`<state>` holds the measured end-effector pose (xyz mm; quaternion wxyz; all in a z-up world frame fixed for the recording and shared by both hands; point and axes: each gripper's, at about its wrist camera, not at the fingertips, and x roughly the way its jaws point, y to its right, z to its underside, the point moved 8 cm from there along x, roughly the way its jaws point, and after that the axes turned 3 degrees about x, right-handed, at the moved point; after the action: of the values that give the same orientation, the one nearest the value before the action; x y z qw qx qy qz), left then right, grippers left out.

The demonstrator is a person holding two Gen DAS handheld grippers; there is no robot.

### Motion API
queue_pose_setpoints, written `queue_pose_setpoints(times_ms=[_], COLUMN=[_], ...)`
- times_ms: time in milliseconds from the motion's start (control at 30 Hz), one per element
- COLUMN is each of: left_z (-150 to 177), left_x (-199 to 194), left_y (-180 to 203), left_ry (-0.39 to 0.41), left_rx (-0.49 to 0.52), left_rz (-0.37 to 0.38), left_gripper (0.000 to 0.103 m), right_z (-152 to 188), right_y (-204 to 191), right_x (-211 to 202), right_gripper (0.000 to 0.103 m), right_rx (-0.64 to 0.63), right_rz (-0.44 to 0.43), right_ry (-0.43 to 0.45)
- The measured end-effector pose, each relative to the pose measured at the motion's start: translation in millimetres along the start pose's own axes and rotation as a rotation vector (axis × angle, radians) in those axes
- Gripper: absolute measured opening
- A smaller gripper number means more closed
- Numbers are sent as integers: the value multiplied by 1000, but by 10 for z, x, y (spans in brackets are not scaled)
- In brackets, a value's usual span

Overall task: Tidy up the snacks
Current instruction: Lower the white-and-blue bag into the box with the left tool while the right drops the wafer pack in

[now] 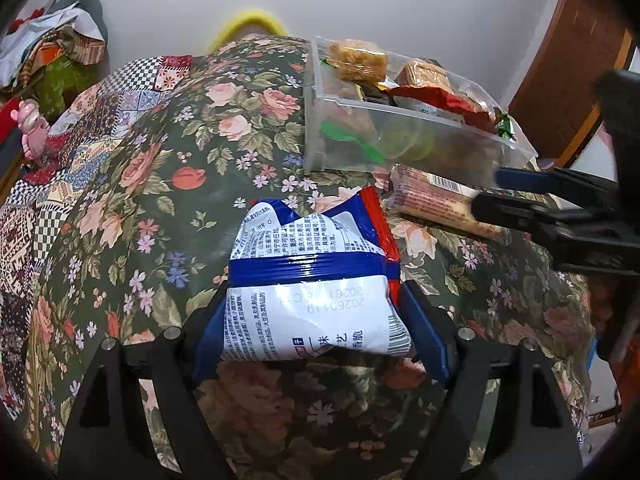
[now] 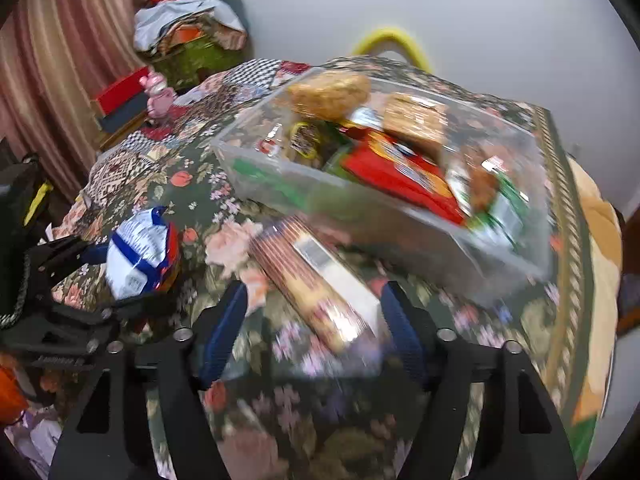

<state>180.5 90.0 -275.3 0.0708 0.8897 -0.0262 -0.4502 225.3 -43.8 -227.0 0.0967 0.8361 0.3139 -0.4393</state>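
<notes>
The clear rectangular plastic bin (image 1: 400,136) on the dark floral tablecloth (image 1: 160,200) is already heaped with wrapped snacks: golden puffed cakes, a brown wafer block, a red pouch and green-wrapped pieces rise to its rim, so most of the sorting looks done. Two items remain outside it. The left gripper (image 1: 316,320) is clamped on the white and blue crinkled snack packet with a red edge (image 1: 316,272), its blue-padded fingers (image 1: 424,332) pressing the packet's sides, and the packet sits near the bin, not yet over it. The long striped biscuit sleeve with a barcode label (image 2: 316,280) lies flat on the cloth just beside the bin's front wall. The right gripper (image 2: 316,332) has its fingers spread wide on either side of that sleeve without visibly touching it, though this view is blurred and contact is hard to rule out. By my judgement, what is left is placing the packet in the bin and collecting the sleeve.
</notes>
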Motion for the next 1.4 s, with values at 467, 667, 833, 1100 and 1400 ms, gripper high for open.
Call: queue_pose_setpoints(times_ms=[467, 667, 833, 1100, 1400], left_z=[14, 19, -80, -406, -965], left_x=[-57, -98, -205, -361, -388], left_y=[-1, 87, 142, 268, 527], left_ry=[1, 8, 34, 96, 162], left_rx=[6, 23, 26, 37, 63], left_rz=[4, 8, 12, 26, 61], left_gripper=[81, 81, 81, 81, 81], right_z=[142, 296, 387, 263, -160], right_y=[-86, -56, -49, 94, 350], right_x=[395, 222, 11, -426, -620], right_gripper=[48, 42, 42, 42, 42], right_rx=[-19, 35, 62, 122, 174], right_rz=[-85, -66, -45, -57, 22], right_ry=[-160, -117, -68, 54, 189])
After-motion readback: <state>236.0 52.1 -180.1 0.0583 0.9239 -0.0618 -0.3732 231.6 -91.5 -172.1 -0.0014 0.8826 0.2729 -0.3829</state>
